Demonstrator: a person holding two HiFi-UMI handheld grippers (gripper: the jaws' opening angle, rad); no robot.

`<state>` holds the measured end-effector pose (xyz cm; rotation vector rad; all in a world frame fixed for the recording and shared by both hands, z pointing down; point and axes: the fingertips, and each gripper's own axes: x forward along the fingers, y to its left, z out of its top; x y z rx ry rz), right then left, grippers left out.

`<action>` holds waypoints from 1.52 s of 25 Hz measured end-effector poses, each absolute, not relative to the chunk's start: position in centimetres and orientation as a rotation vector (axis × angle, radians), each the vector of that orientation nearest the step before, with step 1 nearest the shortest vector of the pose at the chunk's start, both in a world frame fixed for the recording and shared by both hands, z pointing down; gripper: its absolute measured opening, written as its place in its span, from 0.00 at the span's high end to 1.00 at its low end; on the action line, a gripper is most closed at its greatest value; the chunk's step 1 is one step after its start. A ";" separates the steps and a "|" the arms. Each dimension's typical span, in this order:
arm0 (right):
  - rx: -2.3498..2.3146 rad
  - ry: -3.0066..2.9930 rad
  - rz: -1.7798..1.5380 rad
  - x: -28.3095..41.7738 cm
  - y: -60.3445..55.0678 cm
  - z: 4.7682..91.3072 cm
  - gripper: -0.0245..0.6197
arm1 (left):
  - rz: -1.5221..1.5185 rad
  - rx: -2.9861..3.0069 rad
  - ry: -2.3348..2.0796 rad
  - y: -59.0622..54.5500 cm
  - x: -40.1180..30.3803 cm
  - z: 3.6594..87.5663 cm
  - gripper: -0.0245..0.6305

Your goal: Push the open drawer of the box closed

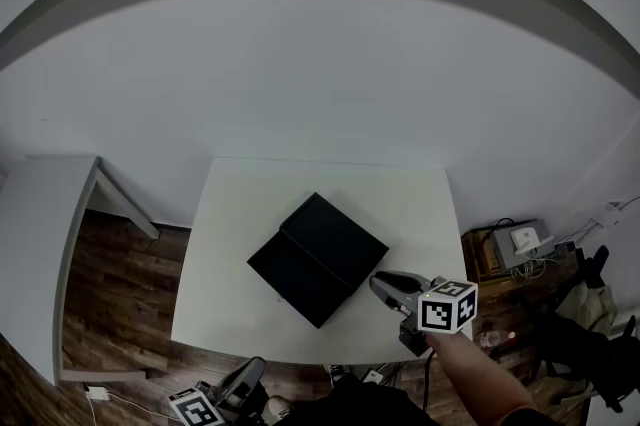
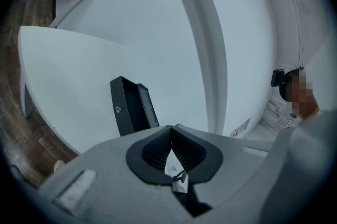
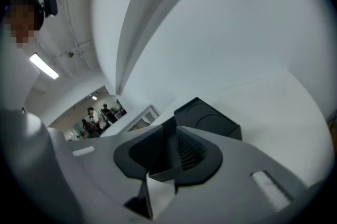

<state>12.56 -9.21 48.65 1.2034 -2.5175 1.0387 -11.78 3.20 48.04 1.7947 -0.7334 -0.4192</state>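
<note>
At the middle of the tabletop sits the black box, its drawer pulled out toward 7 o'clock. The right tongs, narrowly parted and empty, hover at the box's 4 o'clock and tilt downward, probably lining up a push. The left tongs, pinched together on nothing, hang level off the near edge at 6 o'clock.

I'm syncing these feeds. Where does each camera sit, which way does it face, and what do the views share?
Head view: on the person's head, facing steeply down at the table and box; left gripper, right gripper and right forearm show.
Left gripper view: on the left gripper, facing along its shut jaws across the table to the box; the person shows at right.
Right gripper view: on the right gripper, facing past its parted, empty jaws to the box.
Shared: all three see box and table.
</note>
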 end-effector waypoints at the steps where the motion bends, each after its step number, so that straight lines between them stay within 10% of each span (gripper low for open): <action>1: 1.199 -2.477 0.980 13.1 -10.1 49.4 0.83 | -0.422 1.791 -0.740 3.1 -11.7 48.1 0.96; 38: 0.718 -2.160 0.739 13.8 -22.8 59.6 0.84 | -0.499 1.662 -0.972 2.6 -10.3 50.0 0.96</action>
